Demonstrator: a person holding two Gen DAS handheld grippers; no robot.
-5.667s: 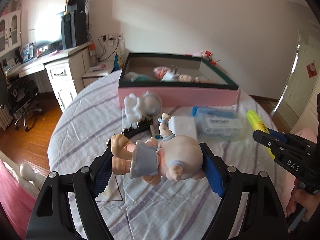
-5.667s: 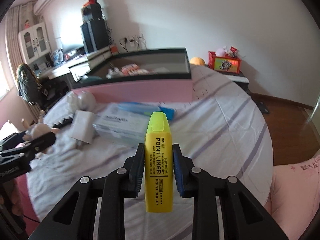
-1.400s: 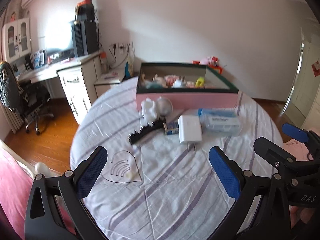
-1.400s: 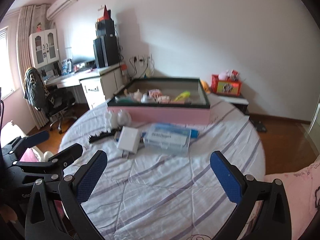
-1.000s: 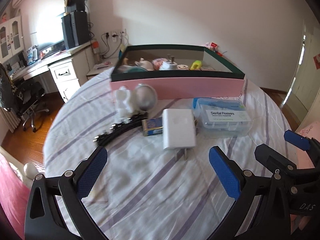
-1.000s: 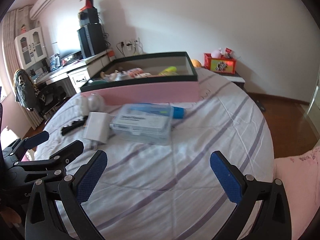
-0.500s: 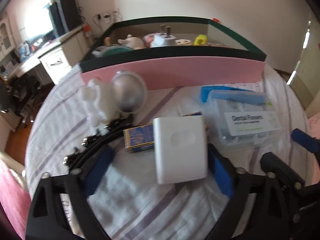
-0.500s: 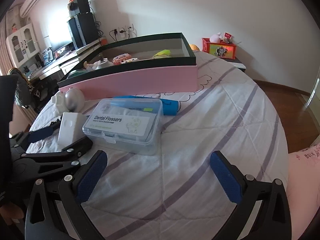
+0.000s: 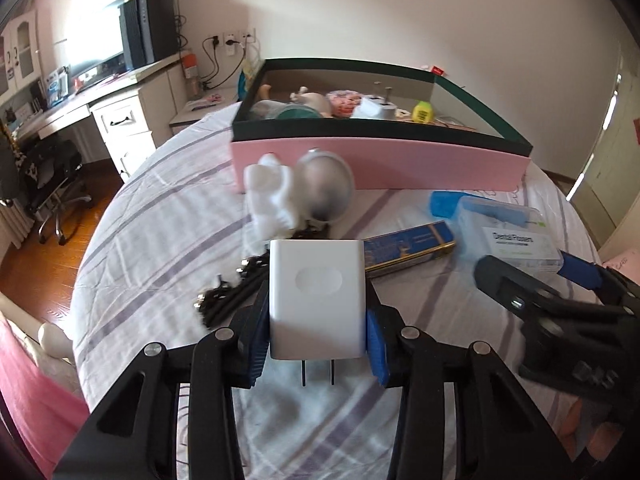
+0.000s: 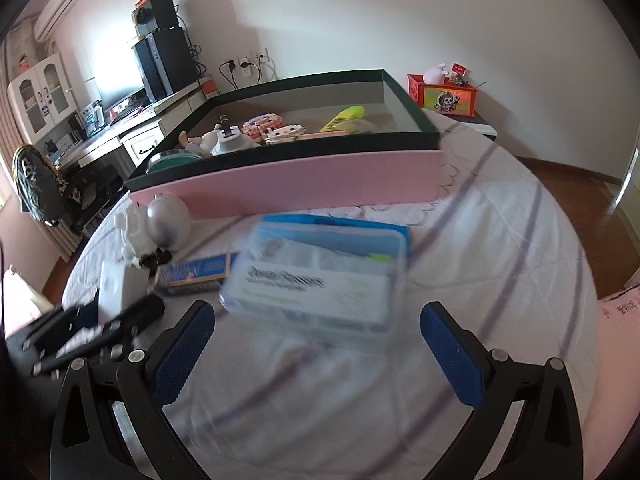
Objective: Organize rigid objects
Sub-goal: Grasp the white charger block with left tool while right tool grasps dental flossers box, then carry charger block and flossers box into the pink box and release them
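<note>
Charger — stiff, smooth, likely light — is squeezed by its flat sides between the left gripper's closing jaws; right gripper gapes wide.

I am looking past the bed at a white desk sitting at about ten o'clock, with its drawers facing me. Black speakers are standing on it, stacked with small boxes I cannot make out. A black office chair is sitting at nine o'clock on the wooden floor. Cables are hanging from the wall sockets at eleven o'clock. In the right wrist view, an air conditioner is hanging high at ten o'clock, a white glass-door cabinet is standing below it, and a red box with toys is sitting at one o'clock.
</note>
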